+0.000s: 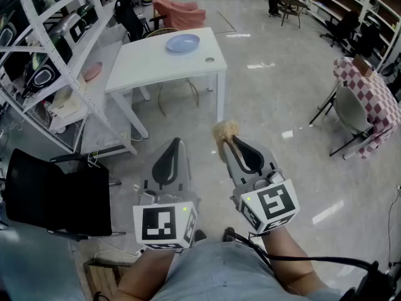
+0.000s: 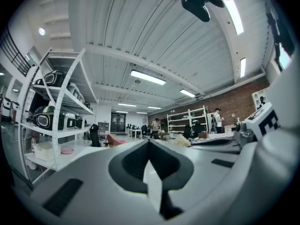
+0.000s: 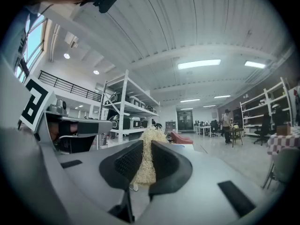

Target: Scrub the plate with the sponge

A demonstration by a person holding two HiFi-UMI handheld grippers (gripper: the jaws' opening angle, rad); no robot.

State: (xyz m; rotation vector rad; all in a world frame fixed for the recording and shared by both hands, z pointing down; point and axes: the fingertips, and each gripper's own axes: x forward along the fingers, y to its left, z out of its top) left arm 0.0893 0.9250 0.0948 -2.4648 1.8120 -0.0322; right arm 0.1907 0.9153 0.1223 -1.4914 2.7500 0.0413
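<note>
A pale blue plate [image 1: 183, 42] lies on a white table [image 1: 150, 68] far ahead of me, out of reach of both grippers. My right gripper [image 1: 227, 140] is shut on a straw-coloured fibrous sponge [image 1: 224, 130], which sticks out past its tips. In the right gripper view the sponge [image 3: 147, 165] fills the gap between the jaws of that gripper [image 3: 146, 146]. My left gripper [image 1: 177, 143] is held beside it, shut with nothing in it; in the left gripper view [image 2: 149, 142] its jaws meet at the tips. Both hang over bare floor.
A small round ring [image 1: 210, 59] lies on the table near the plate. White shelving [image 1: 59, 55] with appliances and a pink dish [image 1: 93, 71] lines the left. A black chair [image 1: 53, 193] is at lower left, a pink armchair [image 1: 182, 14] beyond the table, a checkered chair [image 1: 366, 99] at right.
</note>
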